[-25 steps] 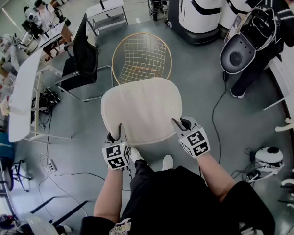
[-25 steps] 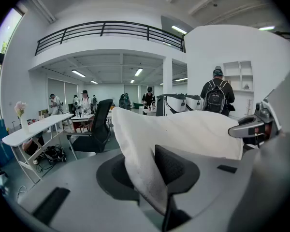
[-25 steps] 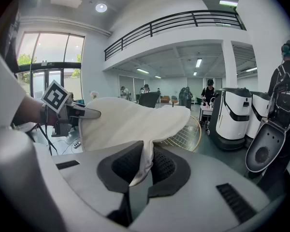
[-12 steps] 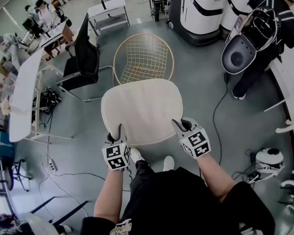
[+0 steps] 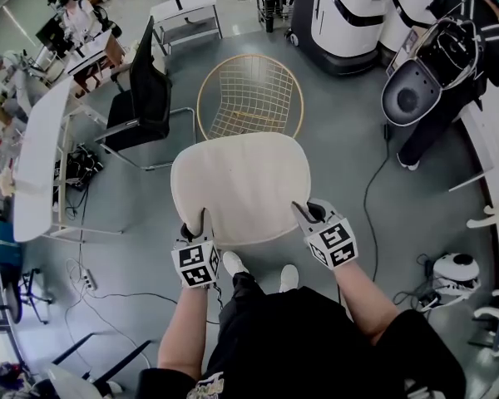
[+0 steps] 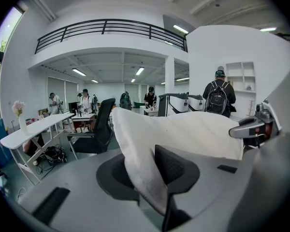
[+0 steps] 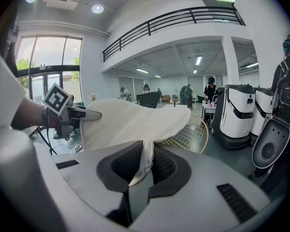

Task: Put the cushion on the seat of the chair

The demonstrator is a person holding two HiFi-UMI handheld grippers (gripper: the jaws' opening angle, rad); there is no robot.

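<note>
A cream cushion (image 5: 241, 185) hangs flat in the air, held by its near edge at both corners. My left gripper (image 5: 198, 227) is shut on its near left corner, and the cloth (image 6: 145, 178) is pinched between the pads. My right gripper (image 5: 306, 216) is shut on the near right corner, with a fold of cushion (image 7: 142, 168) between its pads. The gold wire chair (image 5: 249, 96) stands on the floor just beyond the cushion's far edge, its seat bare; it also shows as wire chair (image 7: 191, 132) behind the cushion.
A black office chair (image 5: 141, 98) stands left of the wire chair, beside a long white table (image 5: 37, 160). Large white machines (image 5: 341, 15) stand beyond. A person with a backpack (image 5: 449, 56) is at the far right. A cable (image 5: 368, 206) trails on the floor.
The wire chair and the room have shifted slightly in the head view as I and both grippers carried the cushion forward. Both grips are unchanged.
</note>
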